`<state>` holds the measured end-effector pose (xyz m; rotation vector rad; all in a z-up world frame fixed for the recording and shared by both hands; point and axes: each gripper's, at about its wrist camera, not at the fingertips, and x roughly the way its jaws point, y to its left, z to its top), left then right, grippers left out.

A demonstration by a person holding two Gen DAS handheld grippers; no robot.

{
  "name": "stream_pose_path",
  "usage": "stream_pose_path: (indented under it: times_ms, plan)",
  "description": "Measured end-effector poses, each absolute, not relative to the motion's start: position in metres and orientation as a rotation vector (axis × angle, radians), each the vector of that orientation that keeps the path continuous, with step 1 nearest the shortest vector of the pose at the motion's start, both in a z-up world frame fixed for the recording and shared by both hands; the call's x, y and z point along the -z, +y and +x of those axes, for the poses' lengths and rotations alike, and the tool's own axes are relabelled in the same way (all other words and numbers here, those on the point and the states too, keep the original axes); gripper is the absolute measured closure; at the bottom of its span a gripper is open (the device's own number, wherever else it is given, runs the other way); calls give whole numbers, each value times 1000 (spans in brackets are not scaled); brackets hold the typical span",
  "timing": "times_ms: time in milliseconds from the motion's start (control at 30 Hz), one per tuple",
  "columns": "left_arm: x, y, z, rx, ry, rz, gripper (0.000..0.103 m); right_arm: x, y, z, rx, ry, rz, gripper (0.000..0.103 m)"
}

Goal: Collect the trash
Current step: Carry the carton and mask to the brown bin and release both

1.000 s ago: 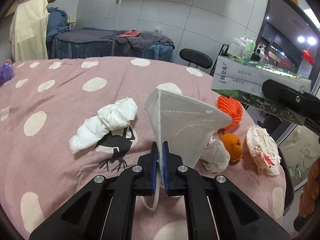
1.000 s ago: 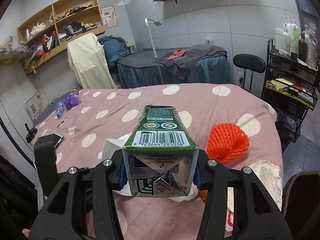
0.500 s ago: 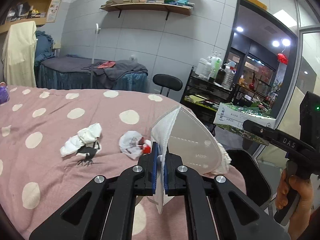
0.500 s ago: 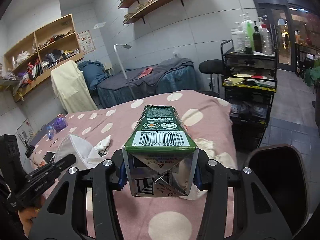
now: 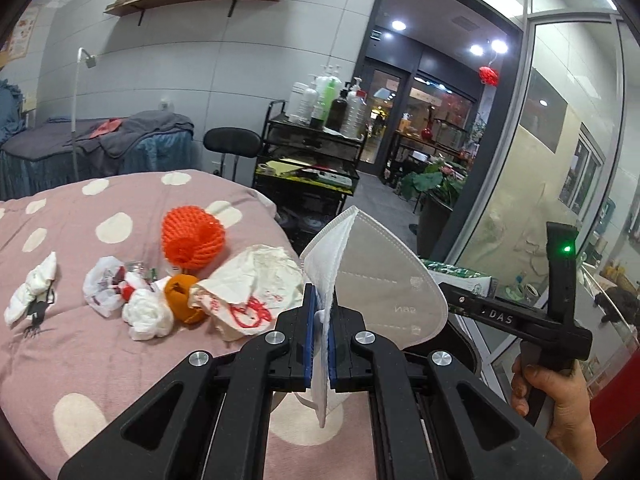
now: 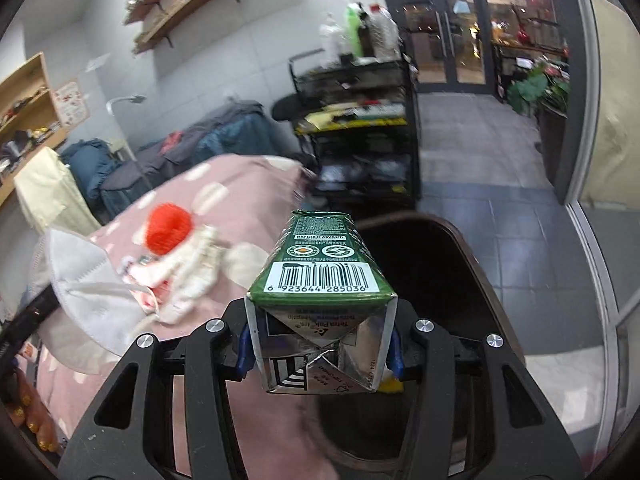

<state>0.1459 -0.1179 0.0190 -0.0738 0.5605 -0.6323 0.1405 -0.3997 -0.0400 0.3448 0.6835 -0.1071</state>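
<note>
Swinging off the bed, the right gripper (image 6: pixel 320 354) now hangs over the dark bin (image 6: pixel 432 264), fingers clamping the carton (image 6: pixel 320 304); release looks next. The left gripper (image 5: pixel 320 336) pinches the mask (image 5: pixel 376 284) beside it.

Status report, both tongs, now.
Left tongs shut on face mask. Right tongs shut on green carton, over the dark bin. More trash on pink bedspread. Nothing in the way.

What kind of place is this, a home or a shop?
Probably a massage or beauty salon: a draped treatment bed, a trolley of pump bottles, and glass doors opening onto a lit mall corridor.
</note>
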Motion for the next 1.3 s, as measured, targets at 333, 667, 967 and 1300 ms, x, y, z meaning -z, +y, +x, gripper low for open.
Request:
stream_pose_path:
  times_ms: [333,667,967,1300]
  plan:
    - [-5,-172,153,695,604,2,98,118,-418,176,153,938,329,54]
    - [3,-195,162,701,631,48,98,150,-414,182,176,1007,340,41]
    - [8,-221,173,713,664,87,98,113,-423,142,258,869,327,31]
    - [22,-267,170,767,712,166,98,69,-442,97,443,741,238,19]
